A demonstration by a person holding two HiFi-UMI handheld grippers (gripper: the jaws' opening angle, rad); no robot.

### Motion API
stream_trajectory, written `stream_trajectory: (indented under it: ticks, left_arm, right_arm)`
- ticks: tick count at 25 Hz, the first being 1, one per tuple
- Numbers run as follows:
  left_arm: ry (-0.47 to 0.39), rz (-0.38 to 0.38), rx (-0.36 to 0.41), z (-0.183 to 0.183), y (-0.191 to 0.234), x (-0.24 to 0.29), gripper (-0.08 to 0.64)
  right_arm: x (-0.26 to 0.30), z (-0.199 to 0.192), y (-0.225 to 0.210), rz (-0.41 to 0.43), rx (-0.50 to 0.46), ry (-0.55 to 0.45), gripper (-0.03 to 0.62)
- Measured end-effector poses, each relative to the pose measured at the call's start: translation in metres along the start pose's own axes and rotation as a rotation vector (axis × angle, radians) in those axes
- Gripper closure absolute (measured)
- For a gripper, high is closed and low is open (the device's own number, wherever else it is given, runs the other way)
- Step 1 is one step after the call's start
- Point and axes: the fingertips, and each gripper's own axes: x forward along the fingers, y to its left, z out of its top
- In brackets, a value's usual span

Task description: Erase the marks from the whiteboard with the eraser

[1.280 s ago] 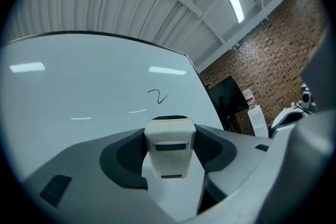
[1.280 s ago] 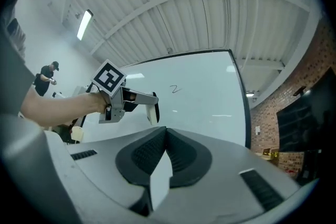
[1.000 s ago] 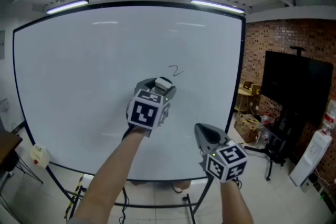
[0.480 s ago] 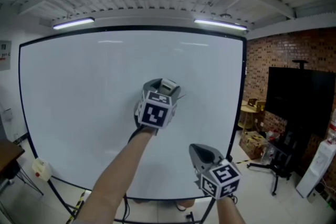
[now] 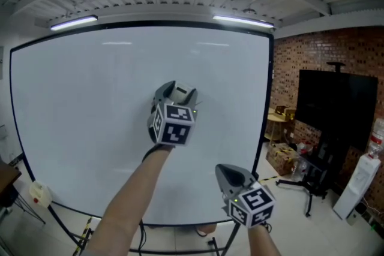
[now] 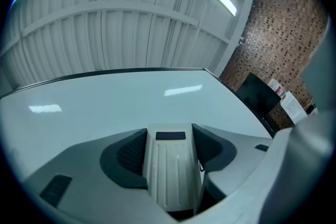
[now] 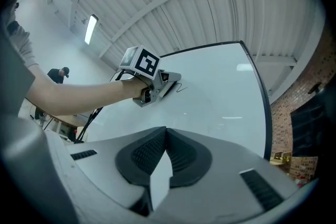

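Observation:
The large whiteboard (image 5: 90, 105) fills the head view. My left gripper (image 5: 174, 93) is held up at the board's middle, shut on a white ribbed eraser (image 5: 183, 93). In the left gripper view the eraser (image 6: 173, 165) sits between the jaws and points at the board (image 6: 131, 97). In the right gripper view the left gripper (image 7: 157, 81) presses the eraser on the board, and a small black squiggle (image 7: 182, 88) shows just beside it. My right gripper (image 5: 228, 172) hangs lower right, off the board, shut with nothing in it (image 7: 165, 136).
A black screen on a stand (image 5: 327, 105) stands before the brick wall (image 5: 288, 63) at the right, with boxes (image 5: 282, 153) and a water dispenser (image 5: 360, 180) near it. A white bottle (image 5: 39, 192) sits at the board's lower left edge.
My left gripper has moved up with the eraser over the spot where the small mark was. The mark no longer shows in the head view. The right gripper stays low.

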Motion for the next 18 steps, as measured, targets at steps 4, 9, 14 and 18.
stream_trajectory:
  ticks: [4,9,14,18]
  left_arm:
    - [-0.021,0.031,0.027,-0.001,0.000,0.000,0.299]
    - [-0.033,0.039,0.048,0.002,-0.011,0.002,0.299]
    - [-0.040,0.010,0.063,-0.002,-0.038,0.009,0.299]
    - [-0.040,-0.008,0.077,-0.002,-0.062,0.014,0.299]
  right_arm:
    - [0.000,-0.005,-0.003,-0.011,0.004,0.007,0.601]
    - [-0.005,-0.007,-0.008,-0.022,0.010,0.013,0.601]
    - [-0.008,-0.013,-0.016,-0.050,0.018,0.022,0.601]
    - [-0.020,-0.018,-0.028,-0.083,0.031,0.034,0.601]
